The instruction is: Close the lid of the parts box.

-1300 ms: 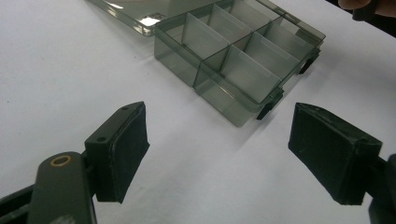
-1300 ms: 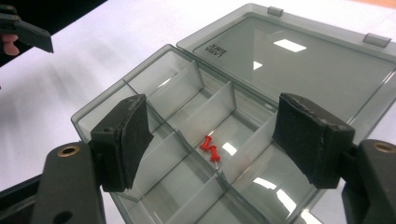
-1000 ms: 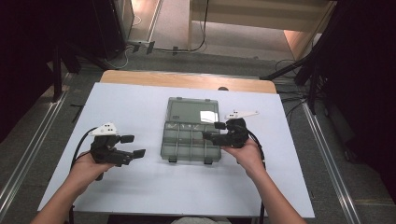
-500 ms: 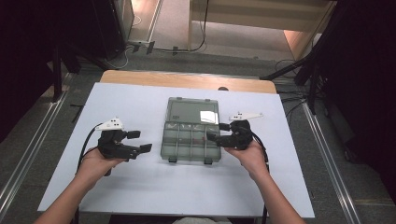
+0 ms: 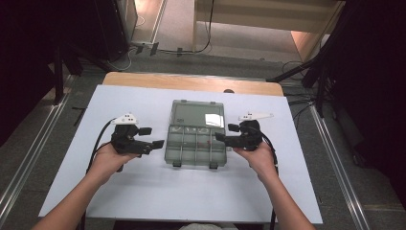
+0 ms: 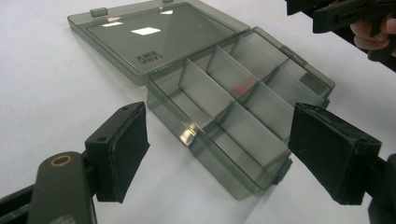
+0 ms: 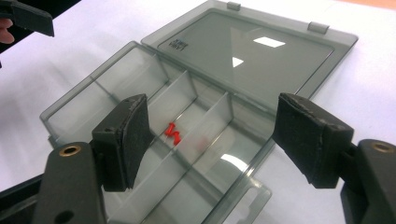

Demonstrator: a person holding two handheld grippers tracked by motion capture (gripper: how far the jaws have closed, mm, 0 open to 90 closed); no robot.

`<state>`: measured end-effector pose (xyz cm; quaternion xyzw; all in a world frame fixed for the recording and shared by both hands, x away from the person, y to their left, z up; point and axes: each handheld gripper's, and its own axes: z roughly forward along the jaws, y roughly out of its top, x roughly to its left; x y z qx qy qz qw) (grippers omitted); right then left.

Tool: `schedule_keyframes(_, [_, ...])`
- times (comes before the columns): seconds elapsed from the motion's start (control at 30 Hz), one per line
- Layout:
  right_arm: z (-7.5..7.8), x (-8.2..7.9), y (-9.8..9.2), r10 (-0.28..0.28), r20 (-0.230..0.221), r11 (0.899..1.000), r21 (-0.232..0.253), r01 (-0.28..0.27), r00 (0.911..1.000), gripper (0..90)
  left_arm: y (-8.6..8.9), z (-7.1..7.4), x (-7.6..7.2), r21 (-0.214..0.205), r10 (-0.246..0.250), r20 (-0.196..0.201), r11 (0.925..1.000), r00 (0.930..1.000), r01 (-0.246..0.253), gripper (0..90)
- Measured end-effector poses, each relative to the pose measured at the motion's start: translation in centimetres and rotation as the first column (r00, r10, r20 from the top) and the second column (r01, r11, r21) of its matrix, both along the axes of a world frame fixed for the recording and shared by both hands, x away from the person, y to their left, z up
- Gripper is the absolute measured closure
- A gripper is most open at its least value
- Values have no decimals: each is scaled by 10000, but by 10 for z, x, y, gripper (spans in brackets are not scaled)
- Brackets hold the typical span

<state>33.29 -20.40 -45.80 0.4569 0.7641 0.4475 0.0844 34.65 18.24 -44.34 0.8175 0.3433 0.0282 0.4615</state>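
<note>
A smoky clear organizer box (image 5: 168, 149) lies mid-table, its lid (image 5: 191, 115) folded flat on the far side. Dividers split its tray into several compartments. One middle compartment holds small red pieces (image 7: 174, 133), which look like pushpins; they are a red blur (image 6: 240, 87) in the left gripper view. My left gripper (image 5: 152, 136) is open just left of the box, jaws spread toward its near left corner (image 6: 187, 135). My right gripper (image 5: 226, 132) is open at the box's right edge, its jaws spread over the tray (image 7: 74, 116). Neither holds anything.
A white sheet (image 5: 143, 191) covers the table, with a strip of bare wood (image 5: 191, 82) at the far edge. Each gripper trails a black cable (image 5: 98, 143). Floor rails and dark stands flank the table.
My left gripper has moved right and slightly away from me, closing in on the box's left side. The right gripper has barely shifted. The box has not moved.
</note>
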Motion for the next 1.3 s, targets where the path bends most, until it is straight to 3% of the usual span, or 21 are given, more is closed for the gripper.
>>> schedule_keyframes(0.37, [4,16,2,-92,-18,9996,-251,91,10000,285,-8,2,21,198,213,-174,9996,9996,-209,196])
schedule_keyframes(0.53, [3,23,-1,-144,-48,9995,-278,143,9999,288,-10,3,29,297,477,-36,9984,9989,-476,196])
schedule_keyframes(0.67, [3,30,-4,-266,-134,9994,-207,264,9996,291,-14,3,39,258,535,-196,9983,9984,-530,197])
schedule_keyframes(0.77, [2,34,-5,-394,-161,9990,-217,391,9991,293,-16,3,45,207,769,-87,9968,9970,-767,272])
schedule_keyframes(1.17, [-12,55,-1,-694,-415,9970,-371,679,9967,304,-32,-4,73,203,1320,-295,9911,9908,-1314,273])
schedule_keyframes(1.3, [-16,61,2,-792,-568,9961,-432,768,9952,305,-39,-10,80,503,1407,-404,9891,9892,-1386,274])
